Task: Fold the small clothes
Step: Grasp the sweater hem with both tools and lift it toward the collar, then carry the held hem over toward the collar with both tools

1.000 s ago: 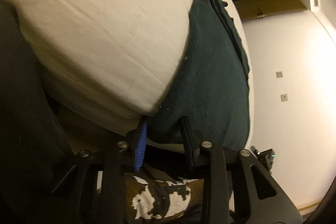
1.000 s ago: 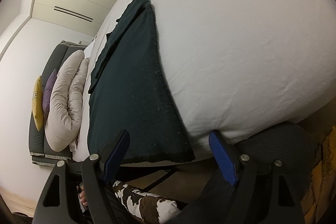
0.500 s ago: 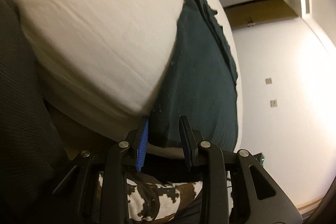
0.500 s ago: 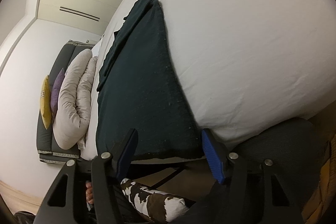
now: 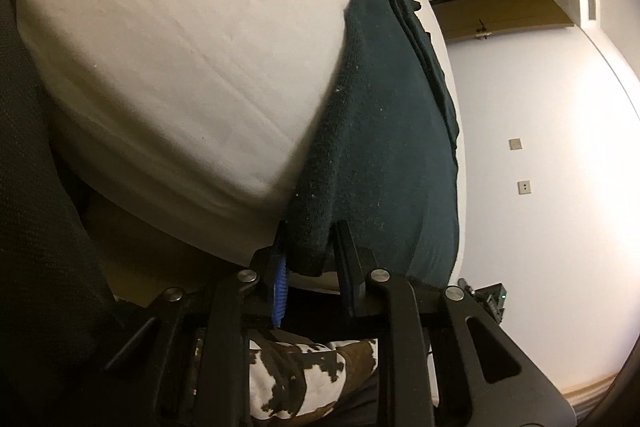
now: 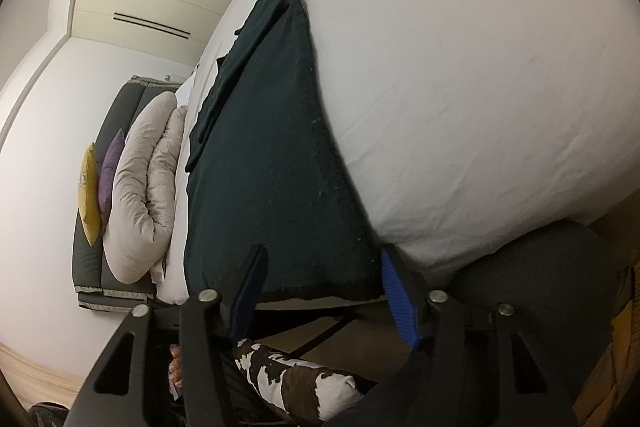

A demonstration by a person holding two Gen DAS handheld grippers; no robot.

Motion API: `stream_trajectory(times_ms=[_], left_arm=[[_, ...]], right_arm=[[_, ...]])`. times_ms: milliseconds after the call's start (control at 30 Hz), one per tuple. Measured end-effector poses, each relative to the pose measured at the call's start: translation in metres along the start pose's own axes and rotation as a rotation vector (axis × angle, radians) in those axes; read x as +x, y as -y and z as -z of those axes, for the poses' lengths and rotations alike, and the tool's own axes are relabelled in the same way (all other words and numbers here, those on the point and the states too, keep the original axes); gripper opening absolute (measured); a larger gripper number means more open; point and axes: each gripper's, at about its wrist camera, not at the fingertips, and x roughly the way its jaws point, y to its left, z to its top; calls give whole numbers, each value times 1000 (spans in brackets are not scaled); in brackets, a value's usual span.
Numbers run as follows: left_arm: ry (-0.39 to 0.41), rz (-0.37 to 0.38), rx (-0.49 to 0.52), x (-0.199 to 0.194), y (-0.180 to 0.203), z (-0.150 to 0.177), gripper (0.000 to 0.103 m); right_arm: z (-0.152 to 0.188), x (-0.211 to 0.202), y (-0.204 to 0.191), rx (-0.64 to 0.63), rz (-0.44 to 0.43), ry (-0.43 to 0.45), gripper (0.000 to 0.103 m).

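Observation:
A dark green knitted garment (image 5: 384,147) lies flat on the white bed (image 5: 180,47), reaching to the bed's near edge. My left gripper (image 5: 310,247) is shut on the garment's near corner, which is pinched between the two fingers. In the right wrist view the same garment (image 6: 272,167) lies along the bed (image 6: 480,67). My right gripper (image 6: 320,271) is open, and its blue-padded fingers straddle the other near corner at the hem.
A dark chair back (image 5: 36,227) stands left of the bed and also shows in the right wrist view (image 6: 532,267). Rolled duvet and cushions (image 6: 136,179) lie at the bed's far side. A cow-patterned leg (image 5: 304,375) is below the grippers.
My left gripper has closed onto the garment's corner. My right gripper has moved forward so that its open fingers now flank the garment's other near corner.

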Motion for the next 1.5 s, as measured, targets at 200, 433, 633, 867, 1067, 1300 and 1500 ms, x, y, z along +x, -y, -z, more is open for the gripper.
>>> stream_trajectory(times_ms=[200,433,633,867,1067,1300,1500], left_arm=[[4,40,-14,-7,-1,0,9],[27,65,-53,-11,-6,-1,7],[65,95,-69,-23,-8,-2,7],[127,119,-64,-37,-4,-3,6],[189,99,5,-53,14,-2,5],[234,74,106,-69,45,-3,4],[256,115,91,-81,51,-4,4]], right_arm=[[5,5,-5,-27,14,-25,44],[6,2,-3,-25,44,-13,21],[7,3,-3,-26,57,-9,11],[8,-2,-7,-30,54,17,9],[9,-8,-10,-29,38,48,8],[9,-19,-18,-26,-7,90,8],[5,-29,-29,-14,-75,139,8]])
